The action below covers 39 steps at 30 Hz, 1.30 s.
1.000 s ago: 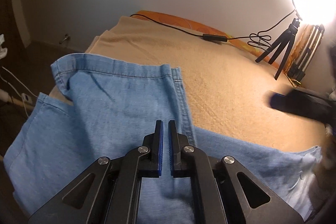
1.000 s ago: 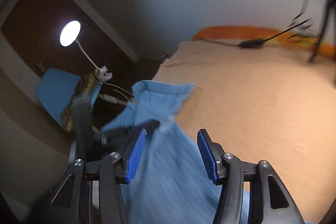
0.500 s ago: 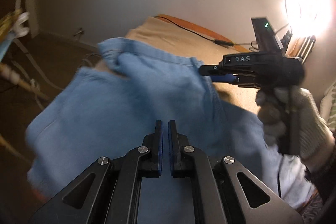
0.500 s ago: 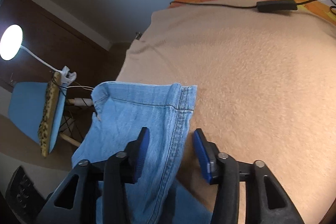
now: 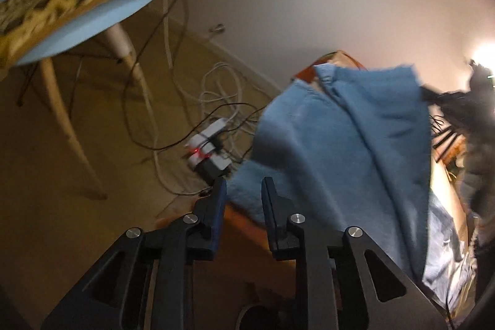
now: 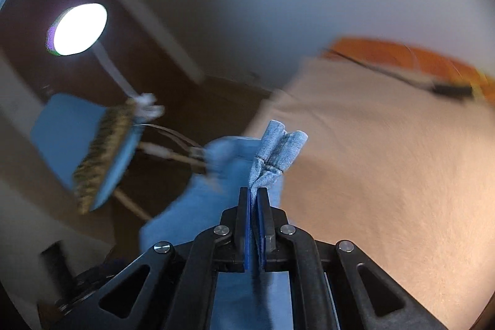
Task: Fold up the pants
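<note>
The right claw (image 6: 253, 197) clamps a bunched hem of the soft blue denim pants (image 6: 272, 156) above the fuzzy tan bed blanket (image 6: 386, 175). The left claw (image 5: 243, 194) is opening, its pads clear of the cloth.

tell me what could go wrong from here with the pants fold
The right gripper pinches only a bunched corner of the pants, so the denim could slip out. The left gripper is opening with no cloth pressed between its pads, near the power strip and cables; the hanging denim may sag toward them.
</note>
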{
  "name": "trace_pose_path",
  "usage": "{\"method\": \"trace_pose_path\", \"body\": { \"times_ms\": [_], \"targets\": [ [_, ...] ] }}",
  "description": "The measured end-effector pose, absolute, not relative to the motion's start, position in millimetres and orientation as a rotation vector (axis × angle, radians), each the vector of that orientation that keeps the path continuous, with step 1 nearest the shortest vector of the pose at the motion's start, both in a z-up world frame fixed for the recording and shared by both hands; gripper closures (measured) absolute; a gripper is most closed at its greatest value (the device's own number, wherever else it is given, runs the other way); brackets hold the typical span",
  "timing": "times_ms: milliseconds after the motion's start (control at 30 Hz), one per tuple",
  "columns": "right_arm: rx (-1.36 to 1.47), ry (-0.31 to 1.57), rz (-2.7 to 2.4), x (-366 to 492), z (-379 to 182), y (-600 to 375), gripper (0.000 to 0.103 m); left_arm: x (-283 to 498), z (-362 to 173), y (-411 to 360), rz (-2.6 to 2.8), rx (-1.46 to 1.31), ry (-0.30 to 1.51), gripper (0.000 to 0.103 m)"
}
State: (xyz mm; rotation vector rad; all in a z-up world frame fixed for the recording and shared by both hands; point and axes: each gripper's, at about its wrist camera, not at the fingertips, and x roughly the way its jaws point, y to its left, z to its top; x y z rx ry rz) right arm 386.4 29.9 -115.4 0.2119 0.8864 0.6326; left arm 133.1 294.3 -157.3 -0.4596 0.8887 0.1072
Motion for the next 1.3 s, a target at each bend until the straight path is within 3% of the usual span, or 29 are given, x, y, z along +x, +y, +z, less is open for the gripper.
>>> {"method": "trace_pose_path", "body": {
  "times_ms": [233, 367, 600, 933, 1033, 1067, 1100, 1300],
  "targets": [
    [0.069, 0.901, 0.901, 336, -95, 124, 0.101, 130, -164, 302, 0.104, -0.504, 0.879, 0.082],
    [-0.048, 0.976, 0.986, 312, -122, 183, 0.101, 128, -171, 309, 0.094, -0.517, 0.887, 0.068],
    [-0.127, 1.098, 1.009, 303, -175, 232, 0.101, 118, -181, 327, 0.115, -0.583, 0.874, 0.068],
    [-0.19, 1.186, 1.041, 297, -194, 259, 0.101, 117, -182, 339, 0.097, -0.664, 0.841, 0.068],
    [-0.239, 1.221, 1.024, 291, -206, 263, 0.083, 112, -176, 342, 0.1, -0.683, 0.821, 0.068],
    [-0.239, 1.221, 1.026, 291, -205, 260, 0.069, 110, -174, 344, 0.098, -0.69, 0.816, 0.068],
    [-0.228, 1.206, 1.03, 290, -202, 256, 0.064, 109, -172, 345, 0.096, -0.692, 0.812, 0.068],
    [-0.169, 1.119, 1.053, 280, -159, 199, 0.064, 103, -158, 338, 0.076, -0.689, 0.791, 0.068]
  ]
}}
